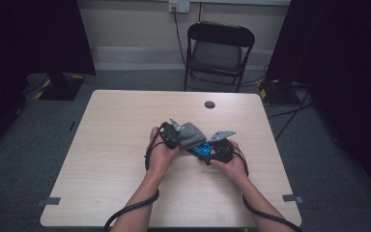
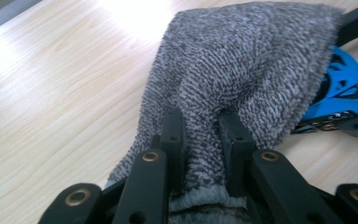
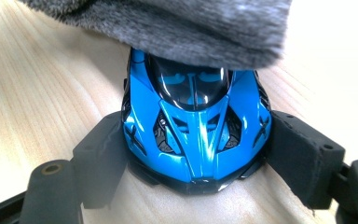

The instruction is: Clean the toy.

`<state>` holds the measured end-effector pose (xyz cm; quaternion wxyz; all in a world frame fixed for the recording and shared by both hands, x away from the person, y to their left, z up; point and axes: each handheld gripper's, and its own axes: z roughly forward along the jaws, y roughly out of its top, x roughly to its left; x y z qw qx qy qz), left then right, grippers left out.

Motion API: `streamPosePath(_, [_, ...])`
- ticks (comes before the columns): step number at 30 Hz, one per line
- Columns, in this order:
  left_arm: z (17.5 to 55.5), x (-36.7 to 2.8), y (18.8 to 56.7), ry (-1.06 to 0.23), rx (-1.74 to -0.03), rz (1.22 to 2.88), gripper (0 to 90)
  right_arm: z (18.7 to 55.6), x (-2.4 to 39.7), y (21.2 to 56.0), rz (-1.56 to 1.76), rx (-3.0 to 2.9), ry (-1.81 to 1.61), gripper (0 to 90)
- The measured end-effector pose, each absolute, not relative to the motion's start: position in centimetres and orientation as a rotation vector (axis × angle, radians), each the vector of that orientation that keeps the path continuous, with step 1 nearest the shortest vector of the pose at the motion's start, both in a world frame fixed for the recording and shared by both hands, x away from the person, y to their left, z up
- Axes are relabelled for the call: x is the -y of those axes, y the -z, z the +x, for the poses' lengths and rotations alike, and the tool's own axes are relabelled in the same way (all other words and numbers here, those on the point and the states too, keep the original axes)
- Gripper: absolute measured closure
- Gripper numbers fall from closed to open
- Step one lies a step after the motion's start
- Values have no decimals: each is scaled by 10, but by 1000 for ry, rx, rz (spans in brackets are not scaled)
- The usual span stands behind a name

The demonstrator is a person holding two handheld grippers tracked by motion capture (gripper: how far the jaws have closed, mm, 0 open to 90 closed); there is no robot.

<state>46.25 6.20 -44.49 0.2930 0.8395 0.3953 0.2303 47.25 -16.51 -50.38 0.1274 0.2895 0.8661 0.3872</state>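
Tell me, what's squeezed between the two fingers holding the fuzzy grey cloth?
Only a fold of the grey cloth itself. The left gripper view shows the left gripper pinching it, nothing else between its fingers; the cloth drapes over the blue toy car.

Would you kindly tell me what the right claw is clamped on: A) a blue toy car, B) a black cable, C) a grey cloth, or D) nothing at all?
A: in the right gripper view the right claw has a jaw pressed on each side of the blue toy car, while the grey cloth is pinched by the left claw.
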Motion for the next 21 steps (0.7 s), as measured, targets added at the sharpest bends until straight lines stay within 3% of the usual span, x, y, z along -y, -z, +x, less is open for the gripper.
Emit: streamPosePath(21, [471,-81,449,-653,-1132,2232,756,473,165,504,842,-2520,-1127,237])
